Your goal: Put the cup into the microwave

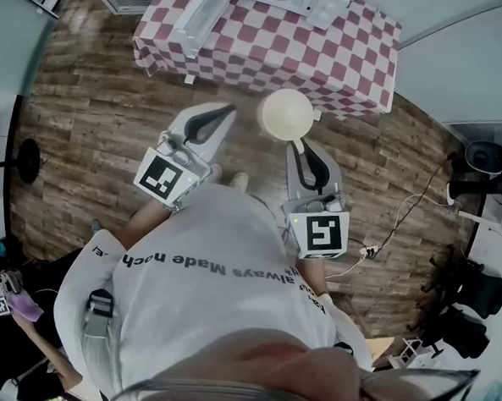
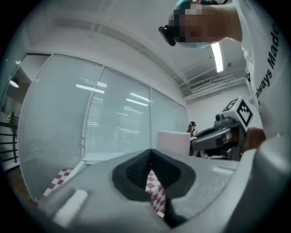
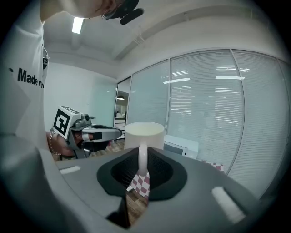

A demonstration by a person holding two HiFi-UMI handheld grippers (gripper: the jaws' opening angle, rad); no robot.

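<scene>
A cream cup [image 1: 286, 114] hangs above the wooden floor, just short of the checkered table [image 1: 344, 61]. My right gripper [image 1: 298, 144] is shut on the cup's handle. In the right gripper view the cup [image 3: 144, 133] stands upright past the jaws, its handle [image 3: 142, 159] pinched between them. My left gripper [image 1: 225, 111] is beside the cup on its left, shut and holding nothing. The white microwave [image 1: 318, 0] sits on the table at the far edge, and it also shows behind the cup in the right gripper view as the microwave [image 3: 182, 144].
A white panel [image 1: 197, 16] slants over the table's left part, near the microwave. Cables [image 1: 403, 217] and dark equipment [image 1: 474, 294] lie on the floor at the right. A person crouches at the lower left [image 1: 7, 308]. Glass walls with blinds [image 3: 218, 113] stand behind the table.
</scene>
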